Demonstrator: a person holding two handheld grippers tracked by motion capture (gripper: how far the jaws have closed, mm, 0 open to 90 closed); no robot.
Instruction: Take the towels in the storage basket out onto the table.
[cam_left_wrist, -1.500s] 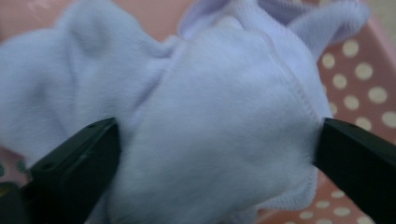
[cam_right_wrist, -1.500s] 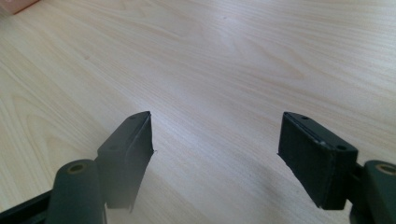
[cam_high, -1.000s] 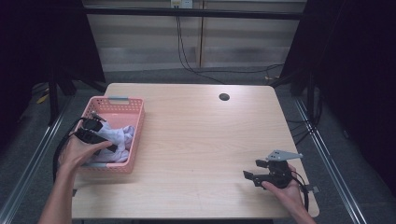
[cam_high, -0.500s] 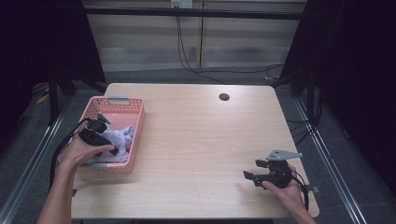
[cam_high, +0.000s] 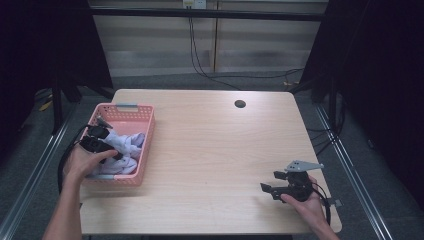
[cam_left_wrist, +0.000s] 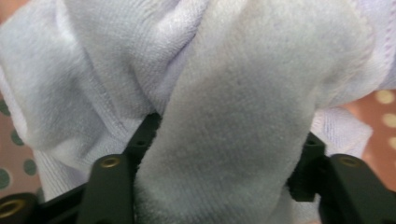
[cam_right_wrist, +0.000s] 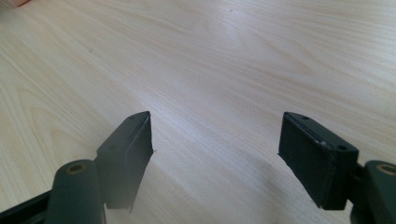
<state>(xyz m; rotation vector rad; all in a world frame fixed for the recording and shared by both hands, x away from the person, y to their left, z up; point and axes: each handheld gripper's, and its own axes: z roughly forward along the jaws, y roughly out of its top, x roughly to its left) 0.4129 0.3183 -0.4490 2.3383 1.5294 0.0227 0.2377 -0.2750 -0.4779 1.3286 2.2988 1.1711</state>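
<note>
A pink plastic basket (cam_high: 146, 118) stands at the table's left edge with crumpled white cloths (cam_high: 128, 144) inside. My left gripper (cam_high: 113, 153) reaches down into the basket. Its jaws have just been closing, and in the left gripper view a thick fold of white terry cloth (cam_left_wrist: 243, 112) packs the whole gap between them (cam_left_wrist: 229, 133). The pads press on it from both sides. My right gripper (cam_high: 268, 189) rests low over the bare wood near the front right corner. It is open, with nothing between its fingers (cam_right_wrist: 217, 126).
The light wooden table (cam_high: 210, 145) has a small dark round hole (cam_high: 240, 104) near its far edge. Black cables (cam_high: 200, 55) hang down behind the table. Grey floor and metal rails run along both sides.
My left gripper has dipped a little deeper into the basket, onto the white cloths. The right hand and its gripper have stayed where they were.
</note>
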